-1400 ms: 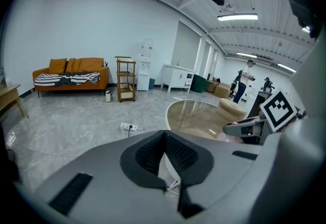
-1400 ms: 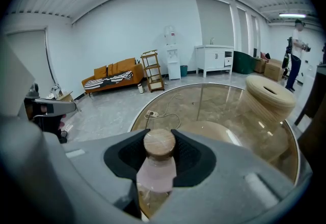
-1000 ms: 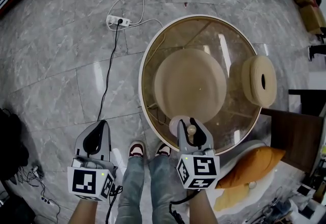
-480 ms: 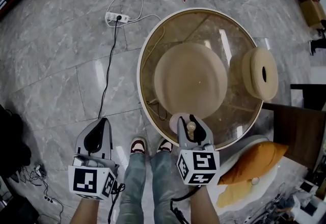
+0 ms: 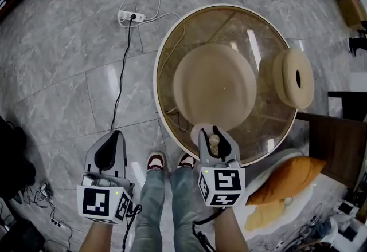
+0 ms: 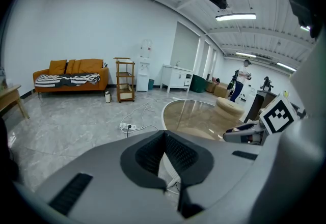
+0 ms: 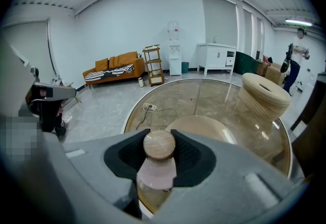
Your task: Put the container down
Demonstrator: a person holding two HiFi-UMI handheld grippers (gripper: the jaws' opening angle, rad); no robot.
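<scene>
The container (image 5: 202, 133) is a small pinkish glass jar with a round wooden stopper (image 7: 159, 145). My right gripper (image 5: 214, 135) is shut on it, with the pads against its neck just below the stopper. It hangs over the near edge of the round glass table (image 5: 158, 82). In the right gripper view the jar (image 7: 155, 175) stands upright between the fingers (image 7: 196, 154), with the table (image 7: 128, 111) ahead. My left gripper (image 5: 113, 141) is held lower left over the floor. Its pads (image 6: 179, 152) are shut together on nothing.
A beige ribbed cylinder with a hole (image 5: 293, 86) stands on the table's right side. A beige dome base (image 5: 215, 87) shows through the glass. A power strip (image 5: 131, 16) and cables lie on the floor. An orange cushion (image 5: 287, 182) and dark furniture (image 5: 335, 153) are at the right. My shoes (image 5: 155, 162) are below.
The head view has shifted a little, and table and grippers sit slightly higher in it. The right gripper's hold on the container looks unchanged, and the left gripper stays put.
</scene>
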